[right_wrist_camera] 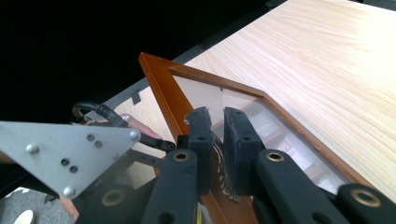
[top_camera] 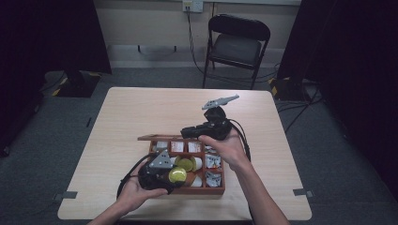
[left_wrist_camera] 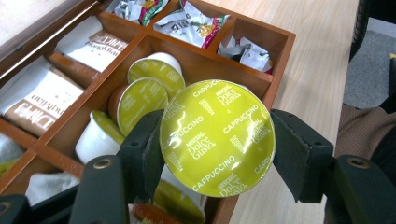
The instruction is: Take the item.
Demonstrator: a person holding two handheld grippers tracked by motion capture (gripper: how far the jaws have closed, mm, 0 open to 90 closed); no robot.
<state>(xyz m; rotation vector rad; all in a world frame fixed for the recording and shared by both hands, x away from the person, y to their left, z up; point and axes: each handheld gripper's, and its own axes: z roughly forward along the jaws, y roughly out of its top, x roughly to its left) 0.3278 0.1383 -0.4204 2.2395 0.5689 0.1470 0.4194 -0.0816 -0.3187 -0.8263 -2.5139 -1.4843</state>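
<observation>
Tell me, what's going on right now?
Left gripper shut on capsule, above box. Right gripper clamps box lid open. Nothing in the way.

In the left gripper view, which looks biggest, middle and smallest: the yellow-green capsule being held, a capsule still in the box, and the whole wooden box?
1. wooden box
2. held capsule
3. capsule in the box

The two capsules are likely the same real size; the held one just sits nearer the camera.

High view looks down from above; both tool views sit close, sharing the wooden box (top_camera: 220, 190).

Green cappuccino capsule (left_wrist_camera: 217, 136) held above wooden box (left_wrist_camera: 280, 51).
</observation>
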